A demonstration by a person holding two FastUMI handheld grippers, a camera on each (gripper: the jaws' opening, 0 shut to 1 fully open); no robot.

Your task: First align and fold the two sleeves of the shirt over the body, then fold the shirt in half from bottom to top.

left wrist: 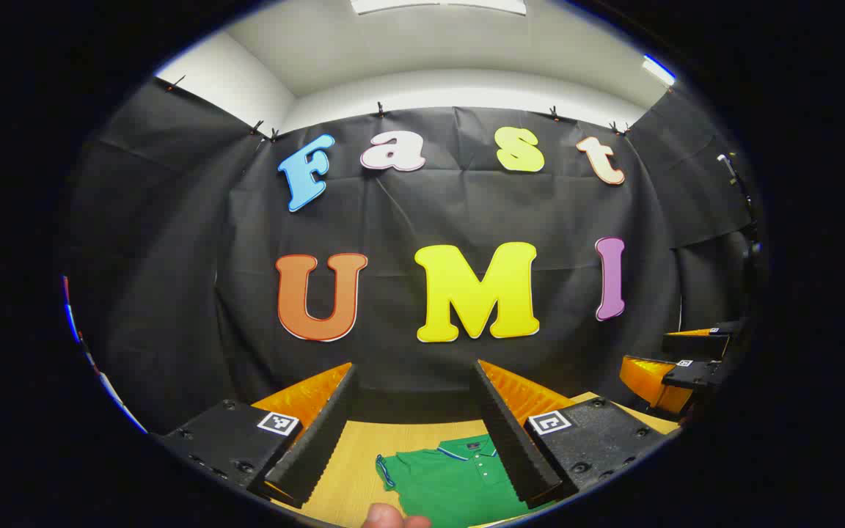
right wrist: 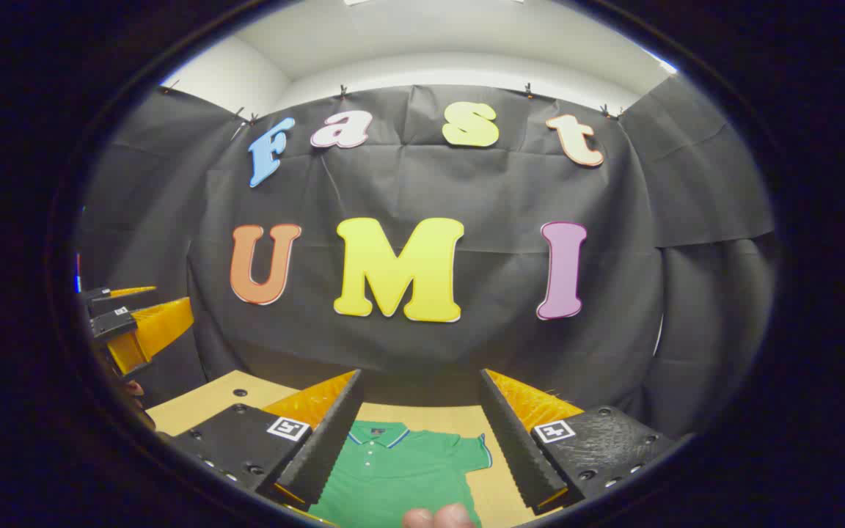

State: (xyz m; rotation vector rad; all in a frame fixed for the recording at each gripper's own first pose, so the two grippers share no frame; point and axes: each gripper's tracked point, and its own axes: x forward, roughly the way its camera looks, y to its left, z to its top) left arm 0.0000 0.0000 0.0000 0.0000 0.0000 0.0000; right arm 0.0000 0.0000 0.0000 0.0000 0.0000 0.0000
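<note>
On the wooden surface below both grippers, a green polo shirt lies flat with its collar toward the booth's back wall and its body running toward the person. Both sleeves look spread out to the sides, so no fold seems made yet.

The left gripper hangs above the shirt with its fingers wide apart and nothing between them. In the left gripper view, one short sleeve sits just left of the collar, between the fingers. The right gripper is likewise open and empty, held above the cloth. In the right gripper view, the other sleeve reaches out to the right of the collar, close to that gripper's right finger.

The shirt's long axis runs straight away from the person, and each gripper hangs nearer to the sleeve on its own side. Judging by this, each should drop onto its own sleeve and draw it inward across the chest.
</note>
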